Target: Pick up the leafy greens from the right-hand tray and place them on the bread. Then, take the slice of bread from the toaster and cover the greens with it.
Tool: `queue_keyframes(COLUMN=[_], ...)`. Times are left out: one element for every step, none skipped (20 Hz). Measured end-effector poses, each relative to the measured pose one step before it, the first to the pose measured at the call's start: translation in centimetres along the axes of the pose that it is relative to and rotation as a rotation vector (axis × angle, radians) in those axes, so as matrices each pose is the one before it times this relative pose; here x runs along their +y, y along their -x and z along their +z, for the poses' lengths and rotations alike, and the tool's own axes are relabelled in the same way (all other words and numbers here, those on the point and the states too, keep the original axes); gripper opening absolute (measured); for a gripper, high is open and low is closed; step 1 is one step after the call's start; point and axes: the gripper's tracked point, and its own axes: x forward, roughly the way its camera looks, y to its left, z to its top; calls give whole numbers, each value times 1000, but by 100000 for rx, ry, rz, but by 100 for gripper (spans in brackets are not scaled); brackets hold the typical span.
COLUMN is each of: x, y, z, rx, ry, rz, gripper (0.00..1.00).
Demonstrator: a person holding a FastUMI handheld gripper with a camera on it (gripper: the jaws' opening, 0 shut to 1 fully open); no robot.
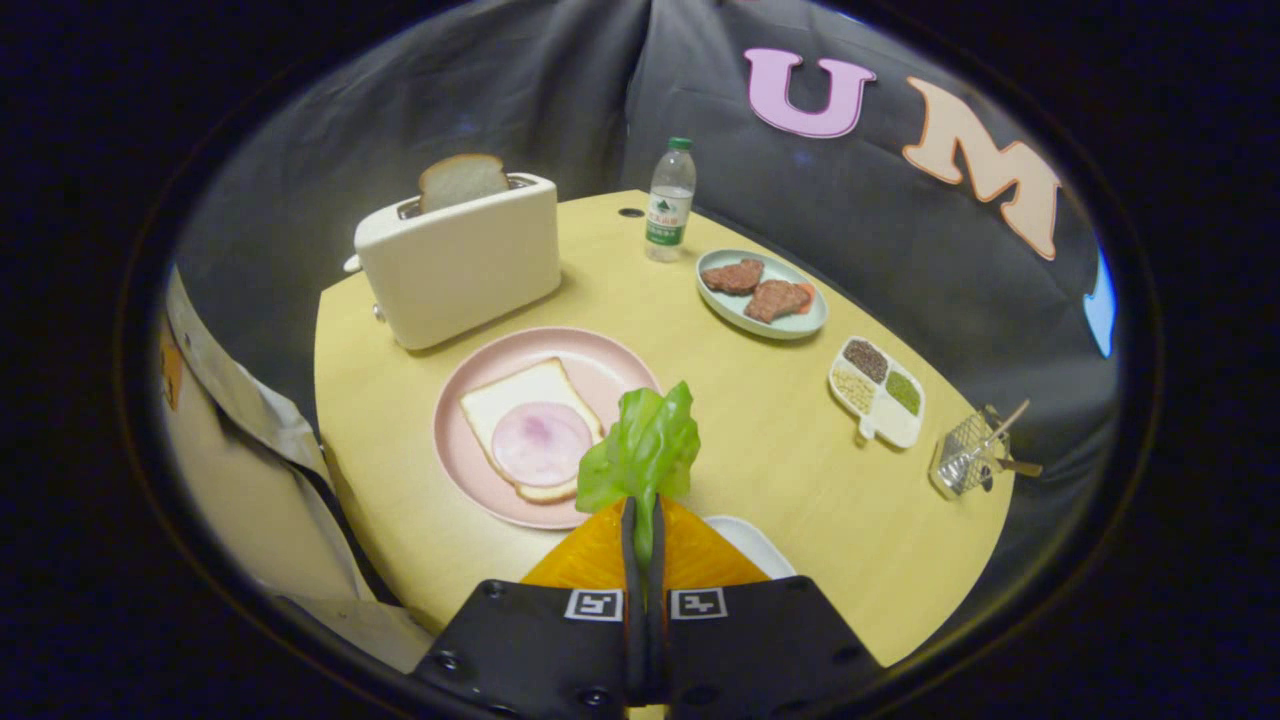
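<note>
Leafy greens (642, 450) are pinched right between the two fingers of the hand-held gripper (641, 520), so it's clenched on the stem end and the leaf sticks up ahead of the fingertips. The greens hang above the desk (780, 440), just beside the near right edge of the pink plate (470, 470), not over the bread yet as far as I can tell. A white tray (752, 545) peeks out just to the right of the fingers, mostly hidden behind the orange part of the gripper.

On the pink plate, just ahead and to the left of the fingers, lies a slice of bread (515, 400) with a round slice of ham (541, 443) on top of it. The ham covers the near half of the bread.

Further out to the right there's a small divided dish (878, 390) holding what look like grains or seeds in separate compartments, and beyond that near the desk's right edge a little wire basket (965, 455) with utensils in it, too small to say which.

Past the plate on the left stands a cream toaster (460, 260) with a second slice of bread (462, 180) poking up out of its slot. To the right of it is a pale green oval plate (735, 310) with two brown meat patties (758, 288), and behind that, at the far edge, a water bottle (670, 200) with a green cap, standing upright.
</note>
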Motion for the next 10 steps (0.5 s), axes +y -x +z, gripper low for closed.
queue_keyframes(x=[477,529,608,585,566,589,611,597,660,712], y=[-312,-455,-486,-561,-464,-543,-504,-627,-503,-551], z=[588,472,626,474,562,502,491,476,405,245], rx=[-295,-207,-487,-194,-279,-159,-183,-148,151,121], ry=[593,488,330,352,492,483,512,677,473,302], rz=[729,775,1268,1185,1072,1143,1126,920,1298,1294], gripper=[4,4,4,3,3,3,3,3,4,4])
